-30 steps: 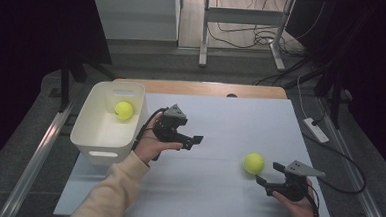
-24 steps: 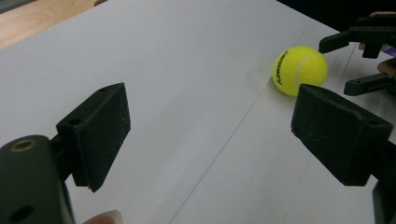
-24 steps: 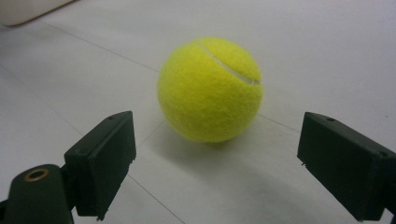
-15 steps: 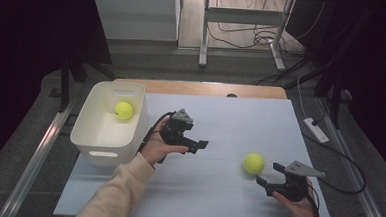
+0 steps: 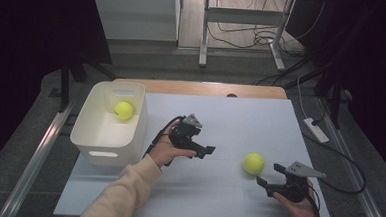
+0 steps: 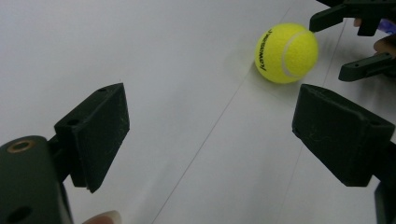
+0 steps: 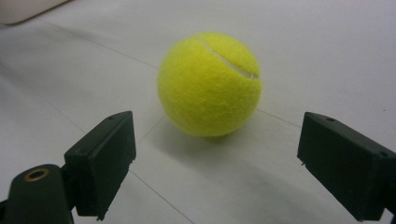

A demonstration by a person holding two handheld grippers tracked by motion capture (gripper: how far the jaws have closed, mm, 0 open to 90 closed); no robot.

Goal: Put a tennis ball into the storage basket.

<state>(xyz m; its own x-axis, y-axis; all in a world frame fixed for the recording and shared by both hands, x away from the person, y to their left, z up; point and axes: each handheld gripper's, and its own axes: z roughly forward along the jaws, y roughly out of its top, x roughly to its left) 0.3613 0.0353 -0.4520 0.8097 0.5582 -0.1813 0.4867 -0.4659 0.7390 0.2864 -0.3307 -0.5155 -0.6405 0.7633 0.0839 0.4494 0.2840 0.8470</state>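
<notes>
Currently two grippers, two tennis balls and one white bin are on or over the table. Nearest the camera, at the lower right of the high view, the right gripper (image 5: 268, 175) is held low by a hand, its jaws set wide apart with nothing between them. Just beyond its jaw tips, at right of centre, one tennis ball (image 5: 253, 163) rests on the white table (image 5: 260, 122). In the right gripper view this ball (image 7: 208, 84) sits at upper centre, ahead of the two black jaws and touching neither.

Farther up, near the centre of the high view, the left gripper (image 5: 206, 151) is held by the other hand, pointing towards the right of the frame at the loose ball. Its jaws stand apart and empty; the left gripper view shows bare table between them and the ball (image 6: 286, 52) at upper right, well clear of them, with the right gripper's jaws at the top right corner.

Farthest away, at the left of the high view, the bin (image 5: 93, 146) stands on the table, holding the second ball (image 5: 123, 110) in its far part.

Compared with the earlier frames, the left gripper has shifted from beside the bin towards the loose ball. Right gripper, both balls and bin are unchanged.
</notes>
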